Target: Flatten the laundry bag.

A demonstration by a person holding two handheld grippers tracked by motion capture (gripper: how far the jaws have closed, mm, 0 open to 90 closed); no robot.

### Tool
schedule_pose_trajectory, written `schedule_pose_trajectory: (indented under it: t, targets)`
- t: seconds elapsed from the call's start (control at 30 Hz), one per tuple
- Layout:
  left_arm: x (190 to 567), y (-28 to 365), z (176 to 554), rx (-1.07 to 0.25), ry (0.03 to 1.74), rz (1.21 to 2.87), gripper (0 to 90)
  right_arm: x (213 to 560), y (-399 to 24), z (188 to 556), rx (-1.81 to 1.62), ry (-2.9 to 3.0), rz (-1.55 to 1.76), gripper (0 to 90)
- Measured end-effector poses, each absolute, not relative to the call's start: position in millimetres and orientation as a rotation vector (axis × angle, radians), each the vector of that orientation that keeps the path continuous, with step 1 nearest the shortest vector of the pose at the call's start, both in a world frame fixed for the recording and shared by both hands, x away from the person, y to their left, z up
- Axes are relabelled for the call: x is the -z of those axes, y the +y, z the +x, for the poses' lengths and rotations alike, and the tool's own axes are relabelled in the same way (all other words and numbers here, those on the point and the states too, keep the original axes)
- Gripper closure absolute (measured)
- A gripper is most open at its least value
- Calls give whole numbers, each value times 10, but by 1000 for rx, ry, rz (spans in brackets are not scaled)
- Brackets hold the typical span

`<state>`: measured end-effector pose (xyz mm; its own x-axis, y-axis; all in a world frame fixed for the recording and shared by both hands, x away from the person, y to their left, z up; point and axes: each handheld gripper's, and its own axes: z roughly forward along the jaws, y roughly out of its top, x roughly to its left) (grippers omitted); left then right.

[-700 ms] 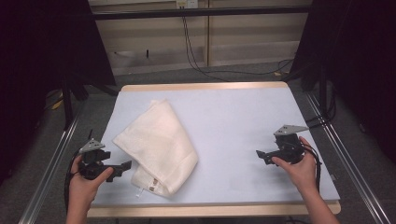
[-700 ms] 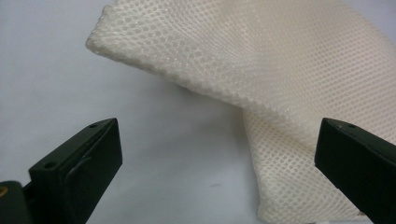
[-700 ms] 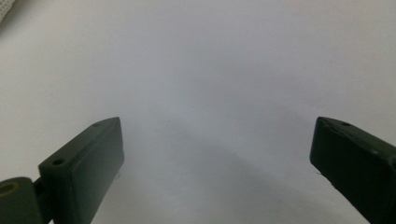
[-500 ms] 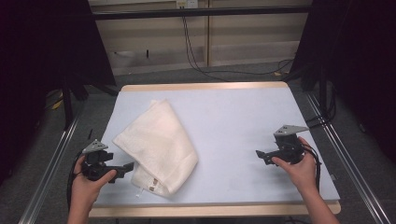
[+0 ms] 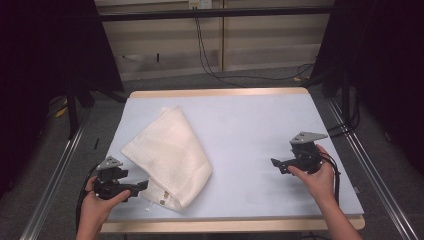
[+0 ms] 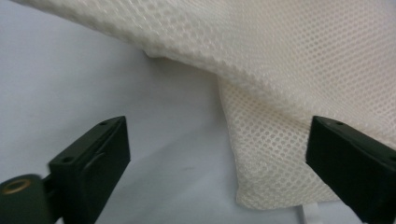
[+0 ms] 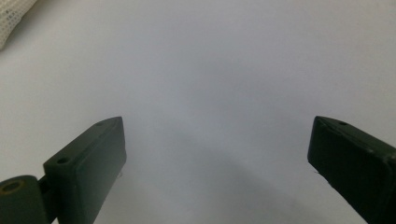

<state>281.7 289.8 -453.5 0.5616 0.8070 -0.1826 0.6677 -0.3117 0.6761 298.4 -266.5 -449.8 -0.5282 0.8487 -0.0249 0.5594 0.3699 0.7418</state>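
A folded white mesh cloth (image 5: 167, 155) lies on the left half of the pale blue table top (image 5: 250, 130). My left gripper (image 5: 144, 186) sits low at the cloth's near left corner, pointing right at it. In the left gripper view the left gripper (image 6: 217, 128) is open, with the mesh cloth's (image 6: 280, 93) folded corner reaching in between the jaws, untouched by either one. My right gripper (image 5: 275, 163) hovers near the table's right side, pointing left. In its own view the right gripper (image 7: 217, 123) is open over bare table, with a bit of cloth (image 7: 11, 16) at the top left.
The table's wooden front edge (image 5: 235, 224) runs just below both hands. Metal rails (image 5: 55, 175) flank the table on both sides. Cables (image 5: 210, 55) hang against the wall behind. Between the cloth and the right hand is open table surface.
The left gripper has edged a little to the right, closer to the cloth's near corner. The right hand has hardly shifted. The cloth lies as before.
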Motion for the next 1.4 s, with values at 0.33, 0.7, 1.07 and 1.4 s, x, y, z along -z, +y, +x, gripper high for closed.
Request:
schedule_pose_trajectory:
  t: [0.33, 0.7, 1.07, 1.4]
  targets:
    - [4641, 2813, 2812, -129, 1159, 2091, 331, 4496, -2629, 2998, -962, 2230, 1215, 42]
    - [4683, 2742, 2806, -30, 1205, 2079, 497, 4489, -2636, 2994, -959, 2221, 1205, 43]
    - [4720, 2745, 2820, 43, 1235, 2039, 790, 4501, -2624, 2998, -941, 2234, 1208, 43]
    - [4638, 2740, 2825, 54, 1273, 1984, 874, 4503, -2588, 2989, -943, 2247, 1204, 44]
